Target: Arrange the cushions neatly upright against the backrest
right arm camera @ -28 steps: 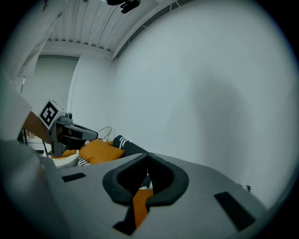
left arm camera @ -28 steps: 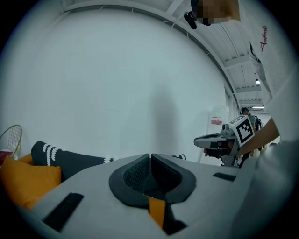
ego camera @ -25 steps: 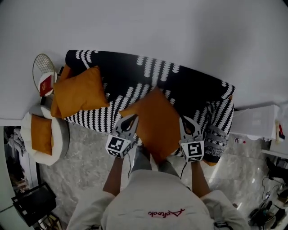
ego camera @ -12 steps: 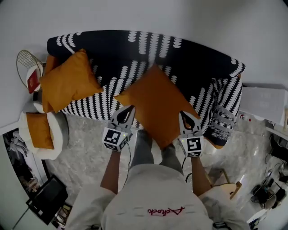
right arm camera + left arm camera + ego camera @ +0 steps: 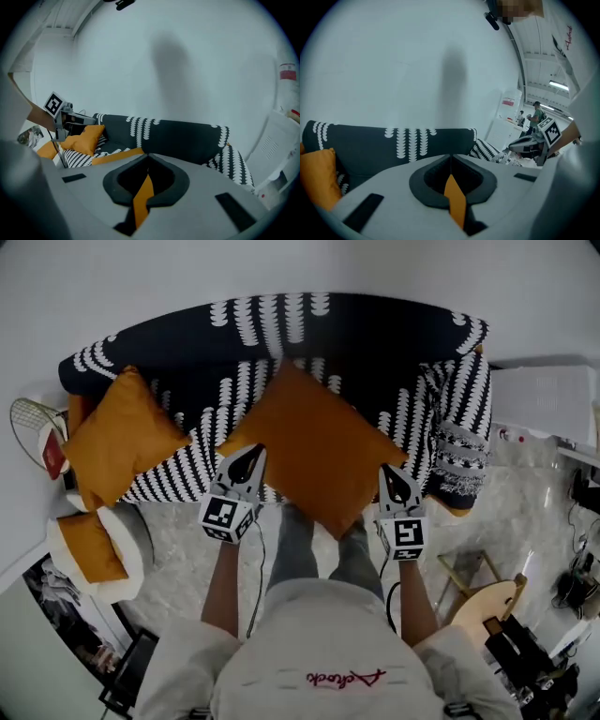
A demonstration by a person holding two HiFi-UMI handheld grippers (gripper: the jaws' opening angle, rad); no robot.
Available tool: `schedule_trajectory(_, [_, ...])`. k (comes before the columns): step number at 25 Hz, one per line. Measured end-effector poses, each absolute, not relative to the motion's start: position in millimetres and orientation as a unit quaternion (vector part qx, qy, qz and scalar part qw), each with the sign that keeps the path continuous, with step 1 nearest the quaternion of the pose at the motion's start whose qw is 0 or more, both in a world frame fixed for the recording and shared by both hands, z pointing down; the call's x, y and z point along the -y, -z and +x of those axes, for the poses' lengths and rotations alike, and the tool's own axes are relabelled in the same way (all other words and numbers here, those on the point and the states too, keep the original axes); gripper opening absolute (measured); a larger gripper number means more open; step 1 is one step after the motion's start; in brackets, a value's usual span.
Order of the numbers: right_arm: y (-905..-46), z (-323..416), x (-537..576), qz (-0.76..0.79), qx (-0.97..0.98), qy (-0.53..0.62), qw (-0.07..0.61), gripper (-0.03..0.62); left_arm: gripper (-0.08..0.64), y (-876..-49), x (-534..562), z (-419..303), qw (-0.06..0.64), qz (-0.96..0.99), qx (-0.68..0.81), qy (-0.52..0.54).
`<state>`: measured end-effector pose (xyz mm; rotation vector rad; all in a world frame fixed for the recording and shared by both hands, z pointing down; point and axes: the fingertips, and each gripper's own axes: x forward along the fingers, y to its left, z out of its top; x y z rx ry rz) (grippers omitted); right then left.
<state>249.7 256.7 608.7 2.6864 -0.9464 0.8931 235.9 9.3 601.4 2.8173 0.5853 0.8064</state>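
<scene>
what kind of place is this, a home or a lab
Probably a mock living-room corner in a lab or workshop: a patterned sofa and orange cushion against a bare white wall, yet cables and gear litter the floor at right.

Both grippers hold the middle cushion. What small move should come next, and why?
Probably tip the cushion up and ease it forward against the backrest. The left gripper and right gripper are shut on its near corners, and it faces upward over the seat, not upright.
</scene>
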Motion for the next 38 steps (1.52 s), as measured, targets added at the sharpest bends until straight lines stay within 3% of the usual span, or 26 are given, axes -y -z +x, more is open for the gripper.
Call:
schedule_trajectory(8, [-634.7, 236.9, -323.6, 0.911, 0.244, -0.331, 0.042, 0.028, 0.040, -627.3, -50.6, 259.2, 0.069, 0.925, -0.236, -0.290])
schedule_trajectory(12, [-654.5, 231.0, -341.4, 0.913, 0.209, -0.349, -0.031, 0.031, 0.044, -652.5, -50.9, 263.0, 0.090, 0.918, -0.224, -0.313])
schedule_trajectory(13, [-659.4, 230.0, -343.8, 0.911, 0.203, -0.354, -0.054, 0.039, 0.132, -660.7, -50.0, 263.4, 0.096, 0.915, -0.221, -0.323])
schedule_trajectory(14, [-665.1, 229.4, -345.1, 0.909, 0.198, -0.360, -0.074, 0.140, 0.245, -670.1, -48.9, 263.5, 0.099, 0.911, -0.220, -0.336])
schedule_trajectory(16, [-680.2, 229.4, -343.7, 0.901, 0.195, -0.374, -0.104, 0.239, 0.327, -690.8, -41.9, 265.7, 0.093, 0.903, -0.219, -0.359])
schedule_trajectory(19, [-710.4, 226.2, -343.6, 0.888, 0.171, -0.404, -0.136, 0.364, 0.368, -725.5, -22.3, 272.0, 0.087, 0.891, -0.214, -0.391])
schedule_trajectory(22, [-750.8, 216.0, -344.3, 0.864, 0.138, -0.447, -0.187, 0.422, 0.394, -764.9, -3.5, 278.8, 0.082, 0.871, -0.213, -0.435])
schedule_trajectory(26, [-812.0, 198.8, -342.3, 0.822, 0.101, -0.512, -0.228, 0.449, 0.414, -813.7, 14.5, 287.9, 0.063, 0.839, -0.221, -0.494])
schedule_trajectory(38, [-908.4, 179.1, -341.0, 0.757, 0.019, -0.607, -0.241, 0.454, 0.416, -900.9, 28.8, 289.8, 0.027, 0.768, -0.235, -0.595])
